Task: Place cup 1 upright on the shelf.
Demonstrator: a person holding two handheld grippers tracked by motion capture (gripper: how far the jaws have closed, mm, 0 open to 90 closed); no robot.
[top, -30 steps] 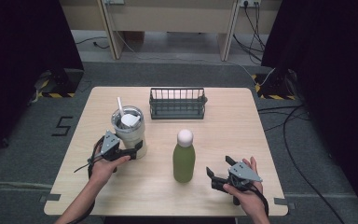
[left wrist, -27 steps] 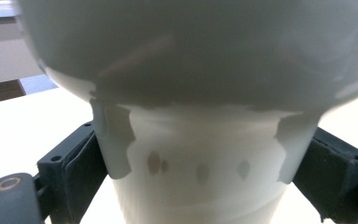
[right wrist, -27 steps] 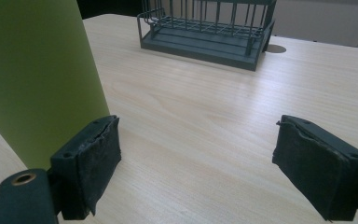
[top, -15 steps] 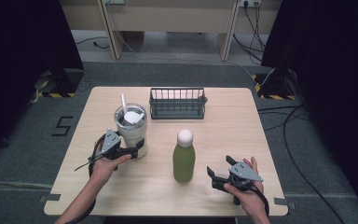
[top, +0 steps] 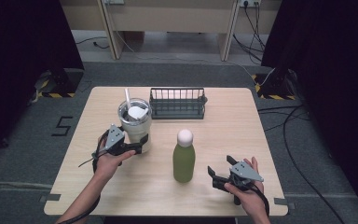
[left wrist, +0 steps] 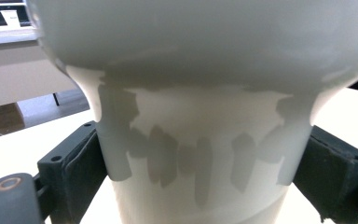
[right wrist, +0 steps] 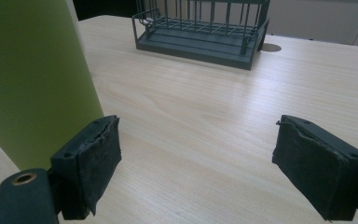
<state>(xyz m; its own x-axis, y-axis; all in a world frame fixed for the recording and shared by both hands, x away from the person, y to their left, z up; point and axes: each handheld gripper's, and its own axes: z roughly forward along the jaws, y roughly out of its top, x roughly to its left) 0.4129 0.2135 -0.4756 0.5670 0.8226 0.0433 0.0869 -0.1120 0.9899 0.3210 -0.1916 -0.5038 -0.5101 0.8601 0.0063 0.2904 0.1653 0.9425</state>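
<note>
Lab / recording room, not a home: light wooden table (top: 242,140) alone on grey carpet floor (top: 37,154), black curtains (top: 23,42) both sides of table, loose black cables (top: 303,140) beside it, yellow-black hazard tape (top: 265,88) behind.

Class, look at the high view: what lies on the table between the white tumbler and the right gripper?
The green bottle stands between the white tumbler and the right gripper.
</note>
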